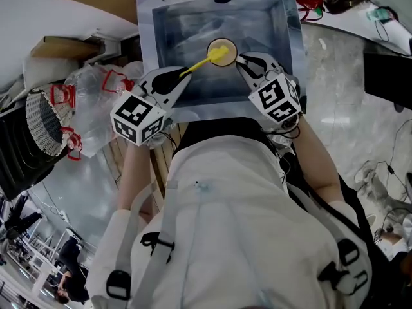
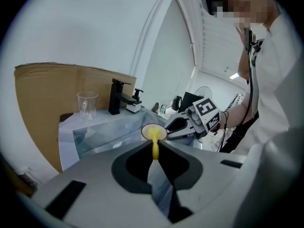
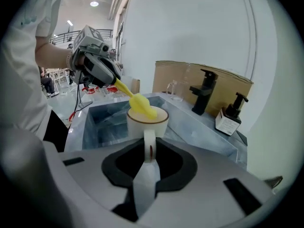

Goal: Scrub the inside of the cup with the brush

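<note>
A steel sink (image 1: pixel 174 40) fills the upper half of the head view. Its near edge is hidden by the white-clad torso (image 1: pixel 232 224) of the person bent over it. A cardboard sheet (image 2: pixel 42 108) is propped behind the basin. A black faucet (image 3: pixel 205 96) is mounted on the sink's back ledge and is cut off at the top of the head view.

The left gripper (image 1: pixel 183 76) and right gripper (image 1: pixel 241 62) are held over the basin, their tips angled towards each other.

A white cup (image 3: pixel 142 125) is held upright above the sink. Its loop handle (image 3: pixel 149 144) is clamped between the right gripper's jaws, and the rest of the cup's base is masked by that gripper's body. A yellow brush (image 3: pixel 140 104) is pinched by its stem in the left gripper's closed jaws. Its rear end is lost between the pads.

The brush head is lowered through the cup's mouth at a slant. How far it reaches down cannot be made out, because the inner wall below the rim is concealed in every view. The bristles are too blurred to be told apart.

A pump soap dispenser (image 3: pixel 229 115) stands just beside the faucet, and a clear glass (image 2: pixel 87 104) stands on its other side.
</note>
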A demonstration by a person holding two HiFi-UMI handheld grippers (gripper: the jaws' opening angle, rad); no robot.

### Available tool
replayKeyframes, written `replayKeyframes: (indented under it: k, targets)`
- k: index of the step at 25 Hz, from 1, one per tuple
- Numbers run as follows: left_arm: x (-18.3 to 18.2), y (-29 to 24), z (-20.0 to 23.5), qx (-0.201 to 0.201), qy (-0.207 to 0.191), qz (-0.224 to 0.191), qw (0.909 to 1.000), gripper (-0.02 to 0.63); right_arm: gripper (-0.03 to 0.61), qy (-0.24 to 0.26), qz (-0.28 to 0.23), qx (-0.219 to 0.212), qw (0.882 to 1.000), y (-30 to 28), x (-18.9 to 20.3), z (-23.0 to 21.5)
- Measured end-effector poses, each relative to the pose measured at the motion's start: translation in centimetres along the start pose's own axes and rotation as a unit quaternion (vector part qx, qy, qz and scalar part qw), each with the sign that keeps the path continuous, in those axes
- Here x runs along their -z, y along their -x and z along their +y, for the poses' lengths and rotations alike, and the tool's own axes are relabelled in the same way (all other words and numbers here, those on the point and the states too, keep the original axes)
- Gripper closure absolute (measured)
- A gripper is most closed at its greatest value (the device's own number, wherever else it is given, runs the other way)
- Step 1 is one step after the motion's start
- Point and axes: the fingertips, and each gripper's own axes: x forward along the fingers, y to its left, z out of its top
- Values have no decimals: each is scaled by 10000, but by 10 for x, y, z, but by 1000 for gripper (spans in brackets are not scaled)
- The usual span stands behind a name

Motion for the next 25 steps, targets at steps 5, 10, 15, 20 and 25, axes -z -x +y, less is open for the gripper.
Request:
replayKeyframes:
  k: [5, 10, 15, 20, 25]
  targets:
    - [-12, 5, -2, 25, 237, -448, 9987, 572, 509, -369, -67, 130, 9992, -7, 18, -9]
    - [-15, 8, -4, 39, 381, -584, 9976, 574, 509, -674, 13, 263, 9974, -14, 33, -17]
    - [-7, 8, -4, 19, 458, -576, 9973, 574, 509, -692, 92, 263, 9972, -24, 44, -14]
    - [-9, 11, -2, 26, 517, -663, 9965, 574, 509, -731, -93, 283, 9969, -22, 35, -15]
    - [-9, 16, 1, 39, 651, -744, 9951, 572, 509, -933, -352, 258, 9947, -14, 24, -18]
